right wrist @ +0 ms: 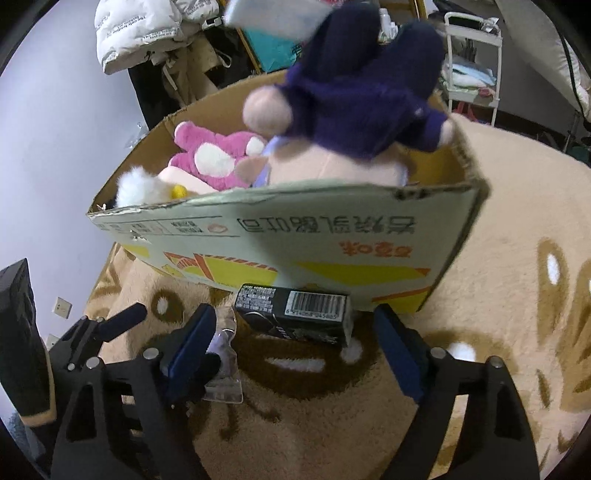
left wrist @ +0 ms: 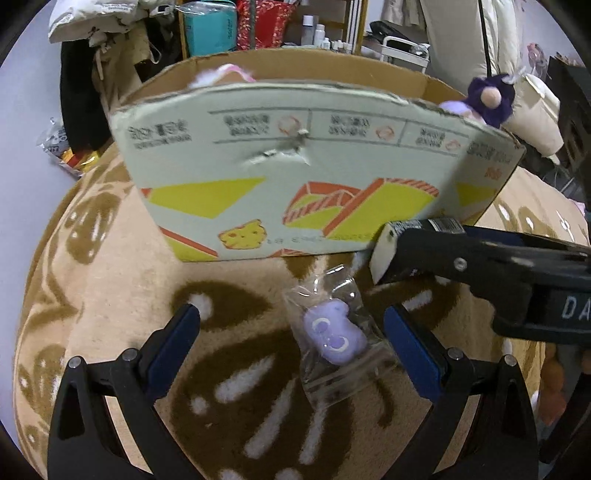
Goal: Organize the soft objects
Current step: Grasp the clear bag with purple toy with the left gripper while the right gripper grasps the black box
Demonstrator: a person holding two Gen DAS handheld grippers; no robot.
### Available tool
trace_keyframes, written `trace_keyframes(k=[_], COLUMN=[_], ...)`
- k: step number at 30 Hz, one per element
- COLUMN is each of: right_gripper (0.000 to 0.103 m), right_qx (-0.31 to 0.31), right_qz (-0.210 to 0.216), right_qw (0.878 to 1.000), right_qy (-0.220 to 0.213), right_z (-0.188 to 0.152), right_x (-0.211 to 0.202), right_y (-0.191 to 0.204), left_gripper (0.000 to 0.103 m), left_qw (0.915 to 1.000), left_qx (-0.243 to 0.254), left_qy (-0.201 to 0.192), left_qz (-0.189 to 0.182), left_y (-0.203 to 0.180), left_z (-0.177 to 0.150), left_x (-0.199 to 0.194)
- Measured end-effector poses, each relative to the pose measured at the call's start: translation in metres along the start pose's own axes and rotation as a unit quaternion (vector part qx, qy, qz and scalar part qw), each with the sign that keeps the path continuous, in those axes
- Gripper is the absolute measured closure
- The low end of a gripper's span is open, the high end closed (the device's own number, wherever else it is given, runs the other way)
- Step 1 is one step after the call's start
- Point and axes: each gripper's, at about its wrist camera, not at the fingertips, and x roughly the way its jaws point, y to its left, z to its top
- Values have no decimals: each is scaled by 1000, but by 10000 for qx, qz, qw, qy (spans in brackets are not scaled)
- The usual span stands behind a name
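Observation:
A small purple soft toy in a clear plastic bag (left wrist: 334,332) lies on the patterned rug between my open left gripper's (left wrist: 291,332) fingers. A cardboard box (left wrist: 303,162) stands just beyond; it holds plush toys: a pink one (right wrist: 218,155), a white fluffy one (right wrist: 136,186), and a dark purple one (right wrist: 362,96) on top at the right. A black carton (right wrist: 295,314) lies against the box's front wall, between my open right gripper's (right wrist: 295,347) fingers. The right gripper also shows in the left wrist view (left wrist: 480,258), beside the bag.
The beige and brown rug (left wrist: 110,280) covers the surface under everything. Behind the box are hanging clothes (left wrist: 96,62), a teal package (left wrist: 208,27), bottles and a white rack (right wrist: 472,55). A snack wrapper (left wrist: 62,147) lies on the floor at the left.

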Motion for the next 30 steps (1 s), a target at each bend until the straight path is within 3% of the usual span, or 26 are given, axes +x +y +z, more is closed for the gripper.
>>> trace_keyframes(k=[13, 20, 30], right_gripper=[24, 27, 28], right_qx=[36, 22, 1], right_qz=[68, 39, -57], right_qw=[9998, 9998, 9999], right_qy=[174, 195, 159], right_z=[-2, -1, -5], right_x=[10, 13, 14], right_y=[-2, -4, -1], left_gripper=[4, 4, 4], left_qw=[9997, 9995, 9986], left_qx=[153, 127, 326], left_qy=[144, 115, 203], left_qz=[-103, 251, 368], left_y=[-11, -19, -29], left_z=[-5, -4, -11], left_x=[20, 30, 43])
